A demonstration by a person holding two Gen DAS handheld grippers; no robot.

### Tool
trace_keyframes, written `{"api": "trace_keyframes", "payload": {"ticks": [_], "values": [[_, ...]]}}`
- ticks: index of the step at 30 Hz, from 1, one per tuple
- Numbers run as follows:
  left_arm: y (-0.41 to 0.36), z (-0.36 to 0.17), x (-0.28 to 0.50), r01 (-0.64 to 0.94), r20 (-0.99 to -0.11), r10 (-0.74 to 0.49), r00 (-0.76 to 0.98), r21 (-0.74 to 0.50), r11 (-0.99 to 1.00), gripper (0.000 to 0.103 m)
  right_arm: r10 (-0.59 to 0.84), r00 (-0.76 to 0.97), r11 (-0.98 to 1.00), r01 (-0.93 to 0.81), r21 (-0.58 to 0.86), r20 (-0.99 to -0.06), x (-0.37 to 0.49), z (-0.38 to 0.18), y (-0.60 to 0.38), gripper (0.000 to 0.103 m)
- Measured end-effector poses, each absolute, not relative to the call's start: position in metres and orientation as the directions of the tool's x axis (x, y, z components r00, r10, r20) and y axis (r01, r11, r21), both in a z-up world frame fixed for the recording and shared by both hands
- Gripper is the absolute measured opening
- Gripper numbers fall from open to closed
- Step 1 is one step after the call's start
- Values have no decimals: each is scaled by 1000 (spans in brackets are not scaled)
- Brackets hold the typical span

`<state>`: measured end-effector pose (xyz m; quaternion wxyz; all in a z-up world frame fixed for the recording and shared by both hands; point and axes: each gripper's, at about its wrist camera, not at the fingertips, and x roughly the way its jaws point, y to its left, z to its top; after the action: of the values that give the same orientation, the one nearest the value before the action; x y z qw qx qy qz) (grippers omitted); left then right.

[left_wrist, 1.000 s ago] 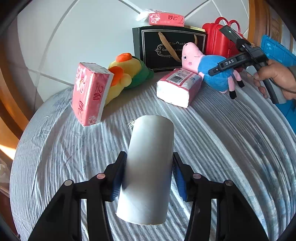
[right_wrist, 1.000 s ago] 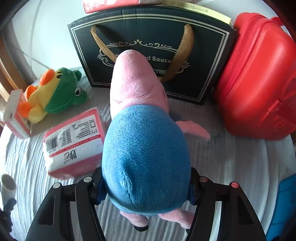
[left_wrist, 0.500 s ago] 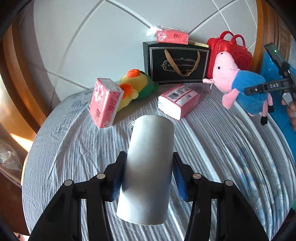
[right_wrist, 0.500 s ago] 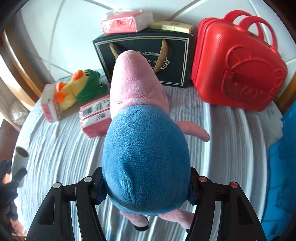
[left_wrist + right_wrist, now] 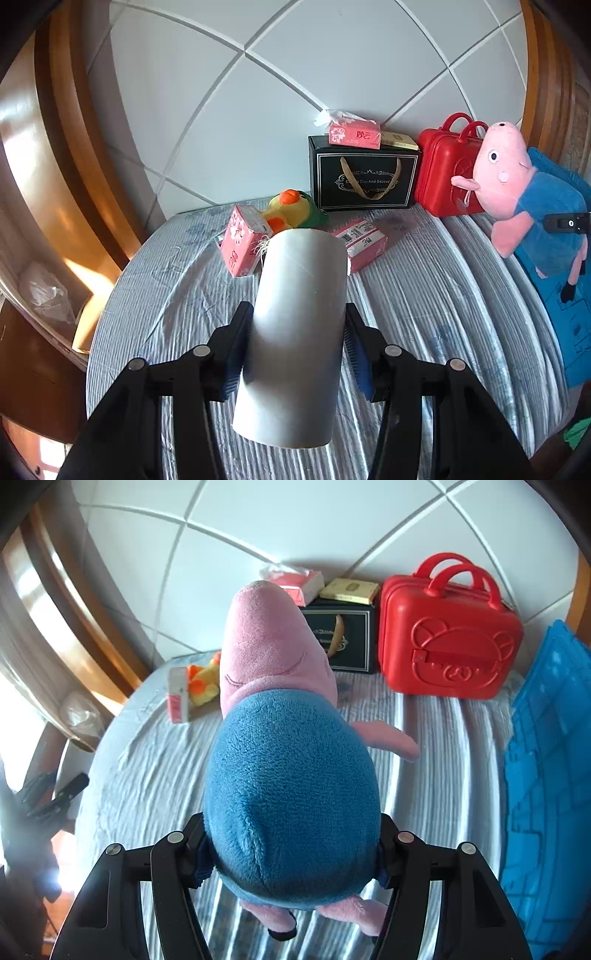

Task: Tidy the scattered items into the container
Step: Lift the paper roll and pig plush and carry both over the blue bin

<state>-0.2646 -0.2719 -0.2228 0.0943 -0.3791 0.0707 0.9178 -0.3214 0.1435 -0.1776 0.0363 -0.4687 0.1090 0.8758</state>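
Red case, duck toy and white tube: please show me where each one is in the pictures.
red case [image 5: 448,646], right wrist view, on its front face.
duck toy [image 5: 291,213], left wrist view, on its yellow head.
white tube [image 5: 295,332], left wrist view, on its side between the jaws.

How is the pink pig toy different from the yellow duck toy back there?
The pig toy is pink with a blue body and hangs in the air, held by the right gripper. The duck toy is yellow with green and orange and lies on the striped cloth. Both are soft plush animals.
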Motion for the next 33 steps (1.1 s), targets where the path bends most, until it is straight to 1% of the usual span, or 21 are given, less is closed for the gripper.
{"api": "trace_keyframes", "payload": {"ticks": [7, 14, 22, 33], "values": [[-264, -170, -224, -184, -687, 87, -721, 68, -981, 48, -45, -615, -973, -152, 174, -787, -257, -117, 152, 64], [-246, -137, -196, -176, -661, 89, -745, 66, -982, 48, -38, -651, -975, -141, 171, -758, -206, -82, 162, 64], [-206, -117, -175, -201, -640, 90, -763, 103, -974, 48, -76, -691, -976, -95, 195, -718, -174, -61, 165, 64], [-167, -90, -156, -196, -612, 72, -788, 138, -971, 48, -121, -721, -975, -42, 217, -682, -157, -48, 181, 64]]}}
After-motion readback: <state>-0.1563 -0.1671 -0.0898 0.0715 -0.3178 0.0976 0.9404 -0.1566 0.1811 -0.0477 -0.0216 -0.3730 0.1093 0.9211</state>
